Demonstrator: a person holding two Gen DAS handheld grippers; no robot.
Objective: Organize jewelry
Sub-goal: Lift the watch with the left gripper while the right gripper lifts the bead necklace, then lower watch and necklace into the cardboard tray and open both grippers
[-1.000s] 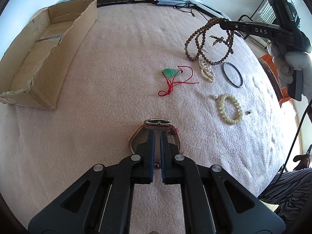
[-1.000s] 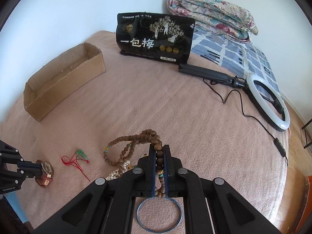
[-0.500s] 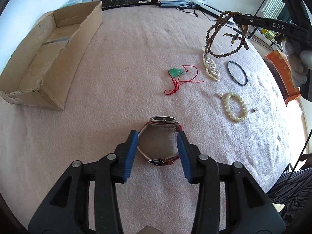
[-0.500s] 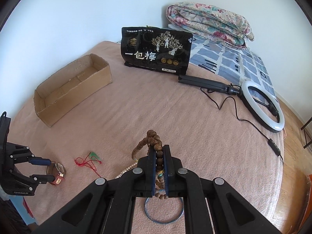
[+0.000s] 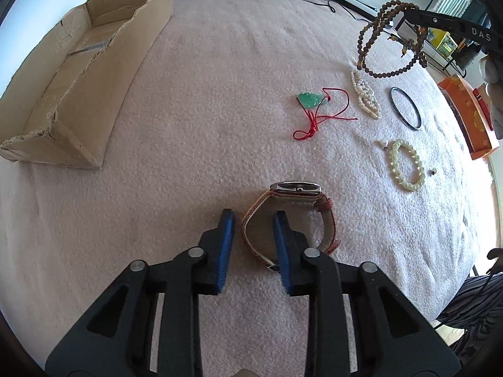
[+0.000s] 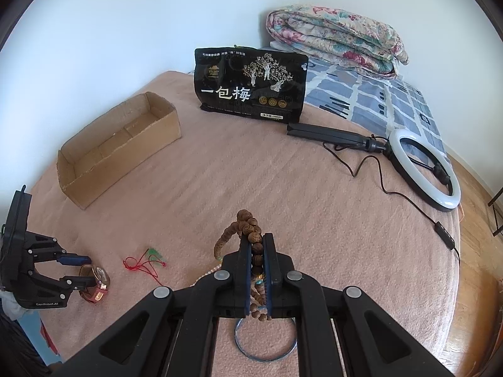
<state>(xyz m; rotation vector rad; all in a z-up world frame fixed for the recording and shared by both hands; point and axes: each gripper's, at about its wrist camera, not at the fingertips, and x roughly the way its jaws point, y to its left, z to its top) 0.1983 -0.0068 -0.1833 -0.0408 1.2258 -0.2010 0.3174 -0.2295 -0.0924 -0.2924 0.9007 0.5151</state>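
Two pieces in play, and both could slip

Two grippers are at work, one in each of my hands. My right gripper (image 6: 257, 248) is squeezed tight on the wooden bead necklace (image 5: 386, 44), a few beads pinched between its fingers while the rest hangs in loops below, clear of the blanket (image 5: 220, 110). My left gripper (image 5: 253, 220) is spread partly open and holds nothing. One side of the watch (image 5: 292, 207) strap runs up between its fingers, while the watch face sits just ahead of the tips.

Beyond the watch, ahead and to the right of my left gripper, lie the green pendant on red cord (image 5: 311, 100), the small pearl strand (image 5: 364, 94), the dark bangle (image 5: 405, 108) and the pale bead bracelet (image 5: 405, 165), all apart from one another. The cardboard box (image 5: 78, 78) sits far ahead on the left, and I judge that is where everything should end up.

What worries me:
- The necklace is gripped on round beads only, so a jolt on the way to the box could let it slide out, or its lowest loop could drag across the pearls below and pull them along.
- Closing my left fingers would catch just one thin, springy strap. The heavy face could swing the watch down, twist it, and drop it short of the box.
- The blanket is soft and fuzzy, so pressing down for a better bite might snag the fingertips or bury the strap.
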